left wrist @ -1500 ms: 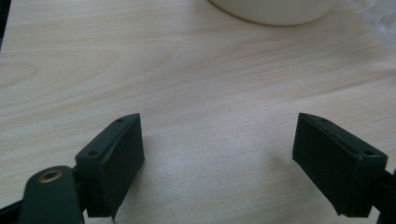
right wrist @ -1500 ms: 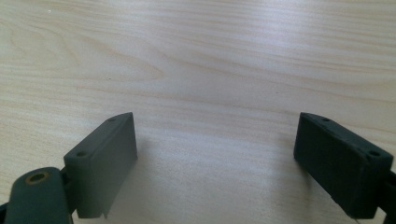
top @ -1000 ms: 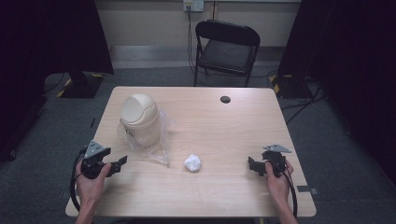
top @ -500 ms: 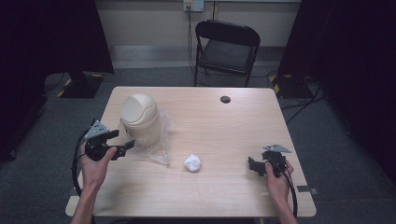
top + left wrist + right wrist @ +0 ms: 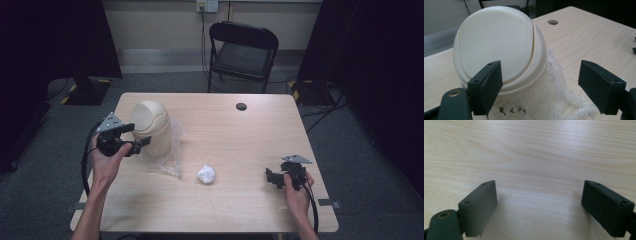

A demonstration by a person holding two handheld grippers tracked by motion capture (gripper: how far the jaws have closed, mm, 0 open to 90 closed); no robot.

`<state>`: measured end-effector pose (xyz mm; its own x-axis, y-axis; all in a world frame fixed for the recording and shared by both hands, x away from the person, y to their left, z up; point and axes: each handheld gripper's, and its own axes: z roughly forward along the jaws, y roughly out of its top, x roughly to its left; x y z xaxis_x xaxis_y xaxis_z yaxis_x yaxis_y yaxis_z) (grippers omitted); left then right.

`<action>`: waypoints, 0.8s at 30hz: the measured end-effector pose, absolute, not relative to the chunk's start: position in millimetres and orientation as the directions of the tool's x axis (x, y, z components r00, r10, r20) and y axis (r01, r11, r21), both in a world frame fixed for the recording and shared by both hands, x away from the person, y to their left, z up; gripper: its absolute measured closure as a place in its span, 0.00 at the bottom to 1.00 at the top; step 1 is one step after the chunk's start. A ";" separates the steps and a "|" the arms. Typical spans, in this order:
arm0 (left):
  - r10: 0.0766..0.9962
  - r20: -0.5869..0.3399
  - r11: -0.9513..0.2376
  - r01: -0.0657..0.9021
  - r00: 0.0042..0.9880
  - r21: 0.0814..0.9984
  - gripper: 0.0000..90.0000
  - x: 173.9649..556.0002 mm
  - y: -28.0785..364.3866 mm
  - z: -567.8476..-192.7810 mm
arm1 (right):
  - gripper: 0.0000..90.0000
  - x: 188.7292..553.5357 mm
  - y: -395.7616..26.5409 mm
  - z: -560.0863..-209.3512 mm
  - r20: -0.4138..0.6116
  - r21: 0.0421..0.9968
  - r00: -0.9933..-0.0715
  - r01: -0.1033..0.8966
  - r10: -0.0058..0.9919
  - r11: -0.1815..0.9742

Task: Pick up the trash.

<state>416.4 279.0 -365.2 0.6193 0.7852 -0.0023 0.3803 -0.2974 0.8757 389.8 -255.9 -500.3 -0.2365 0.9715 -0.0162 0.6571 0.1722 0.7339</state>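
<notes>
Left gripper beside cream bin, fingers spread, nothing held. Right gripper rests low over bench, fingers released. Paper wad lies mid-bench, untouched; probably bound for bin. Barely begun.

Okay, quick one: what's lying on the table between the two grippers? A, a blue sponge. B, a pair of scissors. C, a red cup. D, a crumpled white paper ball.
D: a crumpled white paper ball lies on the wooden table, between the left gripper and the right gripper.
</notes>
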 end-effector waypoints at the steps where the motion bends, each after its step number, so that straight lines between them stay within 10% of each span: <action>1: 0.778 -0.004 -0.304 0.383 0.628 0.872 0.21 420.2 278.7 -365.2 | 0.14 389.8 -255.9 -500.3 -0.016 0.734 -0.236 0.657 0.972 0.172; 24: 0.760 -0.010 -0.391 0.469 0.650 0.792 0.18 463.4 263.4 -384.1 | 0.14 389.8 -255.8 -500.3 -0.016 0.734 -0.236 0.657 0.972 0.171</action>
<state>463.4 263.4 -384.1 0.6502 0.7597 -0.0100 0.4691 -0.3911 0.7918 389.8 -255.8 -500.3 -0.2359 0.9717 -0.0156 0.6572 0.1713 0.7340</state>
